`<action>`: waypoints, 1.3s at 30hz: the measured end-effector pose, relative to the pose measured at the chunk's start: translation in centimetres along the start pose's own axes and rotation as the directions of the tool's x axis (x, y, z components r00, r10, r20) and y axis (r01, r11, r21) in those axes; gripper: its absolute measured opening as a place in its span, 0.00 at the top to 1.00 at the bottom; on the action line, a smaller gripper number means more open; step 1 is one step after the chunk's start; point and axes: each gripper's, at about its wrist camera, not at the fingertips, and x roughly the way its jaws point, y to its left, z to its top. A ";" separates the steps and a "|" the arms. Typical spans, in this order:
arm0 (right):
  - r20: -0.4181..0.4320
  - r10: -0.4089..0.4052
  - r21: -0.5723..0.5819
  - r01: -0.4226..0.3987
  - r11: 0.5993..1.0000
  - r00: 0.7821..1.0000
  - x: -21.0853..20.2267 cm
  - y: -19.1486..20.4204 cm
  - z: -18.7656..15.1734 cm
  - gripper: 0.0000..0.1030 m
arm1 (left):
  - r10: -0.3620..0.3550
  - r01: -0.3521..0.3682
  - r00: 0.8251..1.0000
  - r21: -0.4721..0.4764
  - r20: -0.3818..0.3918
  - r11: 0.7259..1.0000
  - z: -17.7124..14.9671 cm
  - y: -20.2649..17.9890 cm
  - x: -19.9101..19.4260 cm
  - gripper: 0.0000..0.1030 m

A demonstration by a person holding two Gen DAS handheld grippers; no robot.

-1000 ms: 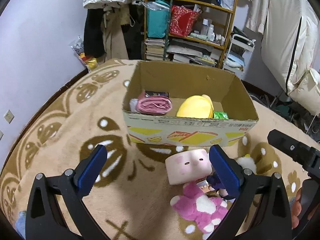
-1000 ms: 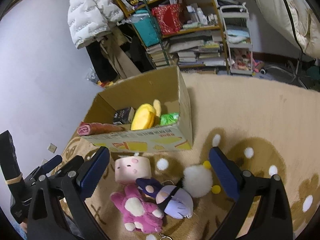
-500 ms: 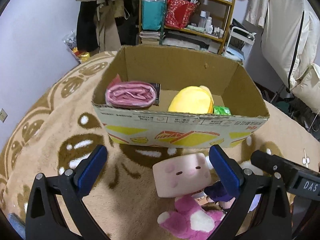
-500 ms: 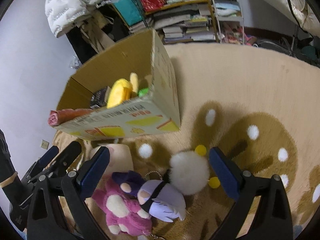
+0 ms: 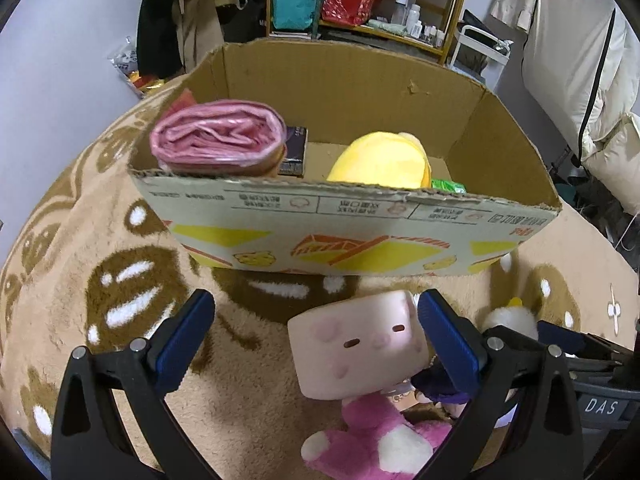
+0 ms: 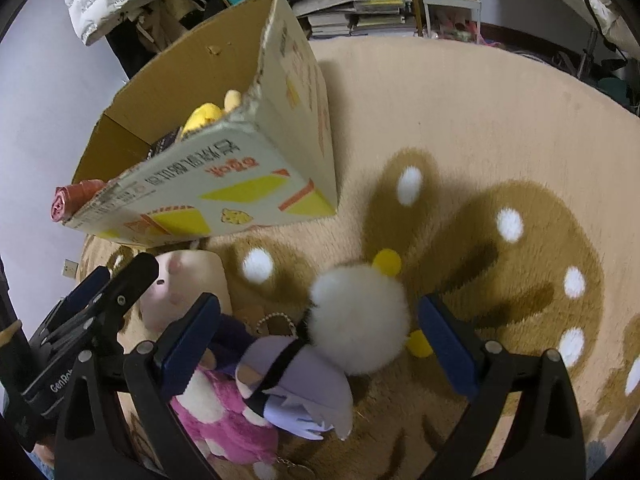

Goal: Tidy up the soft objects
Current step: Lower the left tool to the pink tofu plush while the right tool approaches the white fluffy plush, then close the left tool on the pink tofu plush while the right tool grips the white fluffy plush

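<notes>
My left claw (image 5: 314, 332) is wide open and holds nothing, and its two blue fingers (image 5: 184, 336) sit low over the rug (image 5: 80, 240). Between them, close to the right finger, is a pink block toy (image 5: 356, 344). It is soft and square, with a small sleepy face and rosy cheeks. It lies on the rug just in front of the cardboard box (image 5: 344, 232). Below it is a bright pink plush animal (image 5: 376, 436) with white patches, touching the block toy. My right claw (image 6: 318, 338) is wide open too and grips nothing. Between its blue fingers (image 6: 188, 344) sits a white fluffy ball (image 6: 360, 320) with little yellow pom-poms on it. It looks very puffy and round. Beside it, leaning on it, is a small purple doll (image 6: 296, 388) with a pale hood and a dark band. A bead chain (image 6: 276, 322) lies by the doll. All four toys lie close together on the tan rug, which has brown shapes and white dots. The box is open on top and has yellow shapes printed on its side. Inside it I see a pink rolled cloth (image 5: 218, 140) poking over the left edge, a yellow plush (image 5: 382, 160), a dark small box (image 5: 294, 152) and a bit of something green (image 5: 448, 186). Behind the box is a shelf (image 5: 380, 0) full of bags and bottles.
</notes>
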 end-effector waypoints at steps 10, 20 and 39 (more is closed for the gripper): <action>-0.036 0.022 0.028 -0.021 0.999 0.999 0.8 -0.8 -0.1 0.00 | -0.040 0.040 0.996 0.007 -0.074 0.999 -0.1 -0.1 2.3 0.02; -0.062 0.038 0.036 -0.035 0.999 0.997 1.5 -1.6 0.1 0.17 | -0.061 0.064 0.990 0.014 -0.124 0.998 -0.1 -0.7 3.8 0.02; -0.077 0.101 0.113 -0.092 0.989 0.992 1.5 -3.5 -0.2 0.51 | -0.131 0.132 0.976 -0.004 -0.173 0.991 -0.7 -1.0 4.8 0.48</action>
